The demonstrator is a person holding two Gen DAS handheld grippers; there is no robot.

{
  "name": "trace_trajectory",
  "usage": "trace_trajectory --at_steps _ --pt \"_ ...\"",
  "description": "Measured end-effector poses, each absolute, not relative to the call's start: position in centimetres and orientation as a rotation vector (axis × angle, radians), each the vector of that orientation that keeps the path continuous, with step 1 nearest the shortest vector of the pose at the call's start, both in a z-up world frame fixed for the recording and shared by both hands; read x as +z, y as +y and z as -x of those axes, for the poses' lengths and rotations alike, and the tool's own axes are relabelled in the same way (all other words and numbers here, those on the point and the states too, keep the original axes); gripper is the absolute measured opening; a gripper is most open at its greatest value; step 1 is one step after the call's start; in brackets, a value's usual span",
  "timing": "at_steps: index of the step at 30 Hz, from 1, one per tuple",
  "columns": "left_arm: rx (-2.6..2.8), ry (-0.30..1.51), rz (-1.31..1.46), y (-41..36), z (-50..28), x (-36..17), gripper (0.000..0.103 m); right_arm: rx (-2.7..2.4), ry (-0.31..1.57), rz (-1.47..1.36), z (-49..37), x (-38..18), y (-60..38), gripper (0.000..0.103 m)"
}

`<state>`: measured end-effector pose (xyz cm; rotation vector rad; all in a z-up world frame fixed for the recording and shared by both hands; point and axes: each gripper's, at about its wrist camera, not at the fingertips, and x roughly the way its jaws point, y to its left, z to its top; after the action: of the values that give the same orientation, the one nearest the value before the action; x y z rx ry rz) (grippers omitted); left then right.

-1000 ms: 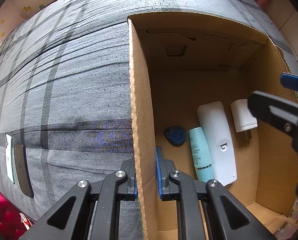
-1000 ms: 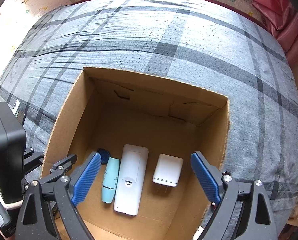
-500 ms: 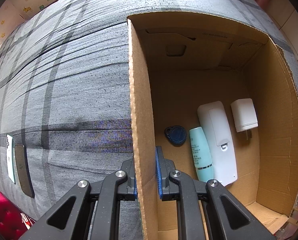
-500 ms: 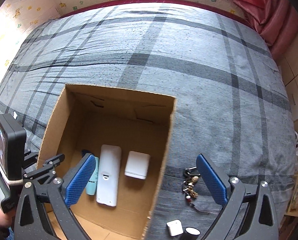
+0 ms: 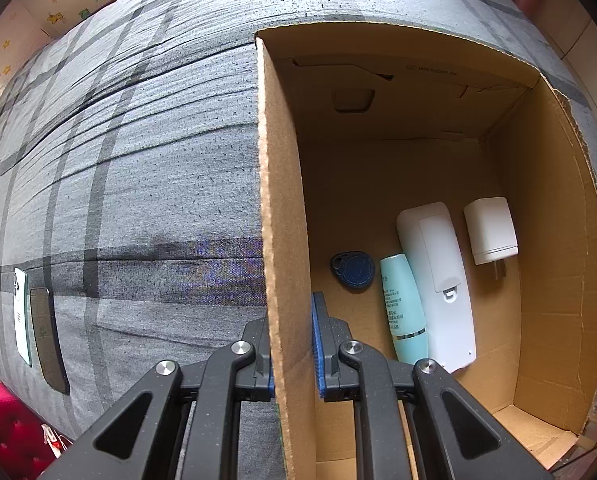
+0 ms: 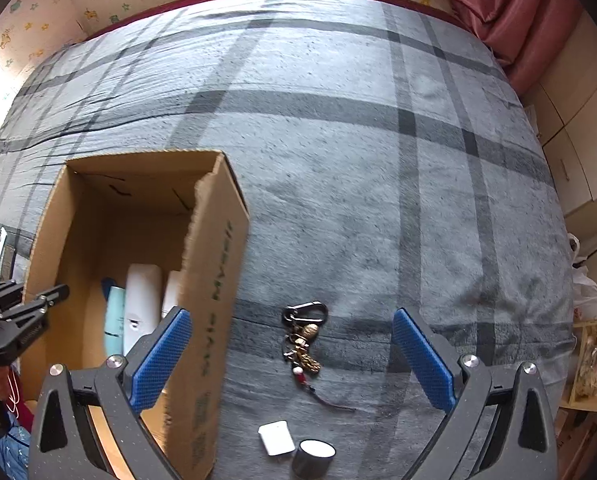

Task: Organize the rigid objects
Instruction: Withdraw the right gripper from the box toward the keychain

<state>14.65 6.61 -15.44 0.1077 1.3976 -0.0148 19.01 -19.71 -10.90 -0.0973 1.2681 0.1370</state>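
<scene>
Hovering with its blue-padded jaws spread as wide as they go and nothing between them, the right gripper (image 6: 292,354) has swung away from the open brown cardboard box (image 6: 218,280) and now hangs over the loose items on the grey plaid bedspread (image 6: 338,160). A second ago it looked straight down into the box; now the box sits off to its left.

Nearest it lie a small white square block (image 6: 275,437) and a short black cylinder (image 6: 314,456), touching or nearly so. Just beyond, roughly centred between the pads, is a key bunch with a black carabiner and gold charms (image 6: 302,336), probably the next pick.

The left gripper (image 5: 294,344) has not shifted: it is clamped shut on the box's near-left cardboard wall (image 5: 282,208), one pad inside and one outside, steadying it.

On the box floor rest a dark blue key fob (image 5: 352,270), a pale teal tube (image 5: 404,308), a long white plastic remote-like case (image 5: 436,280) and a white plug adapter (image 5: 490,230), side by side.

Judging by this, one drop-off seems finished and the next fetch is starting, with three items left outside.
</scene>
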Motion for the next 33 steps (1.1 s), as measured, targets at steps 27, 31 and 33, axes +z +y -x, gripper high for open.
trace_trajectory --at_steps 27,31,33 --pt "-0.005 1.404 -0.12 6.3 -14.8 -15.6 0.014 0.136 1.388 0.129 -18.2 -22.1 -21.5 0.103" --pt "-0.003 1.405 -0.119 6.3 -14.8 -15.6 0.014 0.128 1.404 0.133 -18.4 -23.4 -21.5 0.102" --pt "-0.002 1.405 -0.119 6.4 -14.8 -15.5 0.014 0.124 1.418 0.142 -18.3 -24.1 -21.4 0.102"
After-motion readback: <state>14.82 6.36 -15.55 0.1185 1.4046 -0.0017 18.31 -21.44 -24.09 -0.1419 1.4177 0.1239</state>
